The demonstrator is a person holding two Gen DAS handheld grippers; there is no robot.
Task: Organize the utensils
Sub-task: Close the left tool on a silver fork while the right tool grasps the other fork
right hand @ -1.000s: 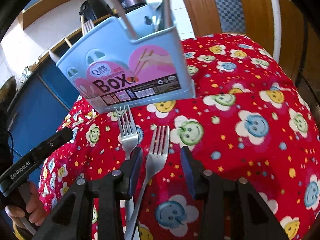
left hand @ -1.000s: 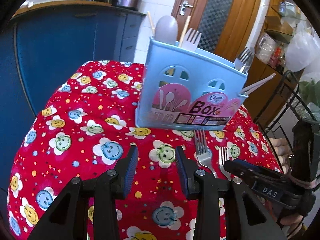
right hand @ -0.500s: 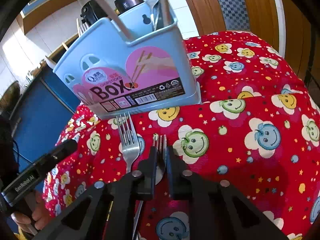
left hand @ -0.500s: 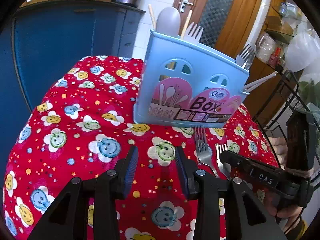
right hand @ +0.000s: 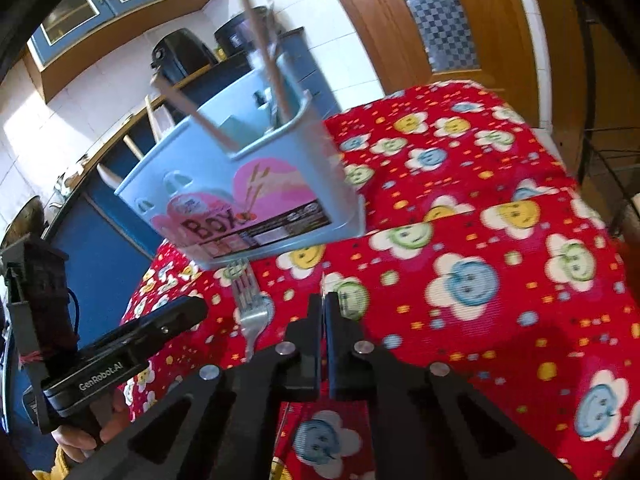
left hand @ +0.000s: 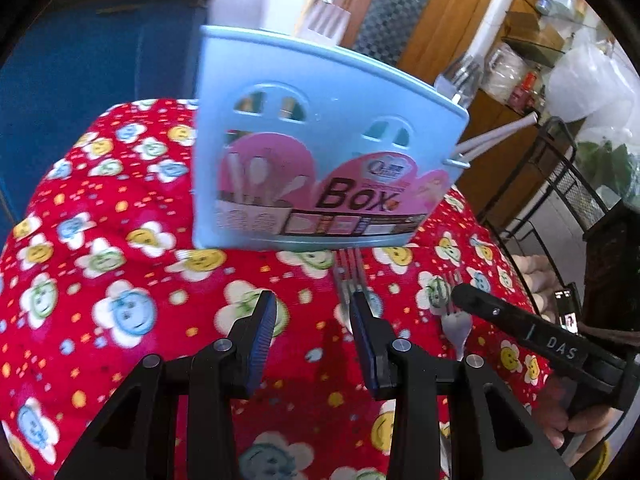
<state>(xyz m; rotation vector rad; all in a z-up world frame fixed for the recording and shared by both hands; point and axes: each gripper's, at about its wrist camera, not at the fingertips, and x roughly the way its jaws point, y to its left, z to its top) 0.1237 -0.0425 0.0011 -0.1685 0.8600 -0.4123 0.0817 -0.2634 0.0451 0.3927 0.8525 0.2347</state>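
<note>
A light blue utensil box stands on the red flowered tablecloth, with spoons, forks and chopsticks sticking out of it. One fork lies flat in front of the box. My left gripper is open just short of it, and its right finger covers the fork's neck. My right gripper is shut on a second fork; in the right wrist view only a thin edge of that fork shows above the pads.
A blue cabinet stands behind the table on the left, and a wooden door is behind the box. A black wire rack and bags stand past the table's right edge. A hand holds the left gripper's handle.
My right gripper closed on the right-hand fork and lifted it off the cloth, turning it on edge. My left gripper moved right and closer to the box, up to the other fork.
</note>
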